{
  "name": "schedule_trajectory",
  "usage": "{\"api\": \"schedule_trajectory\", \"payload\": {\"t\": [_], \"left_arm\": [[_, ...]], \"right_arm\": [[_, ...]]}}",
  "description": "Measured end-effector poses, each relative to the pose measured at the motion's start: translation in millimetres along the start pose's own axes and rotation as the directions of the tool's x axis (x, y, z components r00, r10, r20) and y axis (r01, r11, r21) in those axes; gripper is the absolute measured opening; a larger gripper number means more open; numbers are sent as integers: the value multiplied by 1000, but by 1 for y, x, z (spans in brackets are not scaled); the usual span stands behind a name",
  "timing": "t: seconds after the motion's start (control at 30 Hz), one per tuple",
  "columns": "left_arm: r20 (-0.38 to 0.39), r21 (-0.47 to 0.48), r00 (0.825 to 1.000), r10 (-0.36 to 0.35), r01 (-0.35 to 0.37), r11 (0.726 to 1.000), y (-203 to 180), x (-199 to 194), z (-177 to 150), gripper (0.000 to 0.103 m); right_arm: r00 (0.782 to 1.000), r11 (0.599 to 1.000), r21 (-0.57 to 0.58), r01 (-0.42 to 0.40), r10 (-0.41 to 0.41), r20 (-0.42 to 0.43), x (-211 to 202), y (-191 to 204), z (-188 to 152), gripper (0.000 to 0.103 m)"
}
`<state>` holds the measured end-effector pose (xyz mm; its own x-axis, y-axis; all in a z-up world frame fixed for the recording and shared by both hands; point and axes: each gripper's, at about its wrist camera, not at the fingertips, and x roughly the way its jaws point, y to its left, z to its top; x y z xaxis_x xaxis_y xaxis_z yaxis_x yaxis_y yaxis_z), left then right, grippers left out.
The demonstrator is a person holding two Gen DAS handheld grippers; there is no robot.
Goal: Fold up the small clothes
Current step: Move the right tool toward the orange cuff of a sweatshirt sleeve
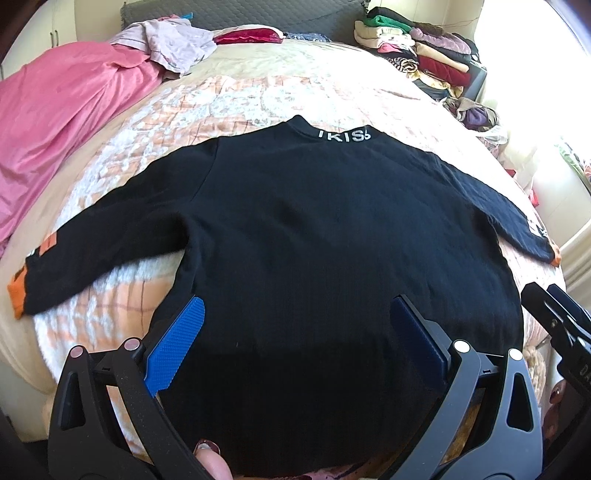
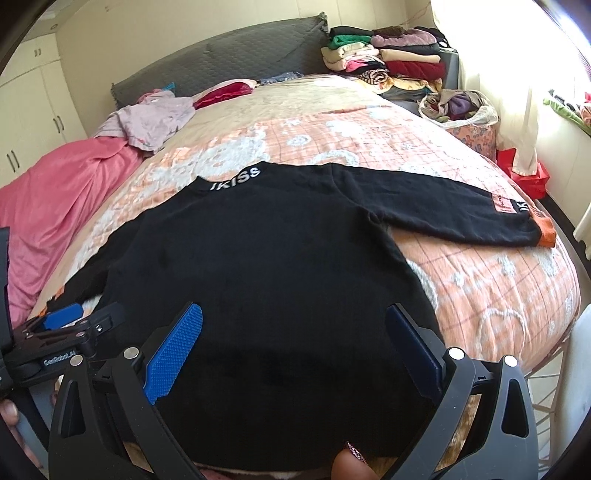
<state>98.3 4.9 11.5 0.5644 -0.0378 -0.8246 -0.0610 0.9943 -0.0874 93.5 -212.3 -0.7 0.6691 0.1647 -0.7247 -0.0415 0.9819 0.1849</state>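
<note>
Black sweater (image 1: 314, 229) flat on quilt (image 1: 229, 99); pink sheet (image 1: 62, 122), clothes pile (image 2: 388, 61) nearby.

One black sweater (image 1: 332, 229) lies on one bed (image 1: 258, 96), with two sleeves spread out. Two grippers are in view, the left gripper (image 1: 295, 343) and the right gripper (image 2: 295, 347). Farther back sit one pink blanket (image 1: 62, 122), one red cushion (image 1: 247, 36) and one pile of folded clothes (image 1: 417, 48).

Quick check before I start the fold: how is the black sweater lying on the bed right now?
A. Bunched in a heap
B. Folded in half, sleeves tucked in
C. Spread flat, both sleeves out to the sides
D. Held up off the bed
C: the black sweater lies flat on the bed, one sleeve out to each side, both grippers open.
</note>
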Motion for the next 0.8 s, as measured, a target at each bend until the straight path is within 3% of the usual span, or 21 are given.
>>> {"api": "schedule_trajectory", "payload": {"t": [0.53, 0.8], "left_arm": [[-30, 46, 999, -43, 45, 998, -32, 34, 46, 95], [-56, 81, 997, -54, 59, 995, -52, 59, 67, 95]], "right_arm": [[998, 978, 200, 55, -53, -18, 31, -78, 43, 99], [991, 929, 345, 136, -133, -34, 44, -147, 51, 99]]}}
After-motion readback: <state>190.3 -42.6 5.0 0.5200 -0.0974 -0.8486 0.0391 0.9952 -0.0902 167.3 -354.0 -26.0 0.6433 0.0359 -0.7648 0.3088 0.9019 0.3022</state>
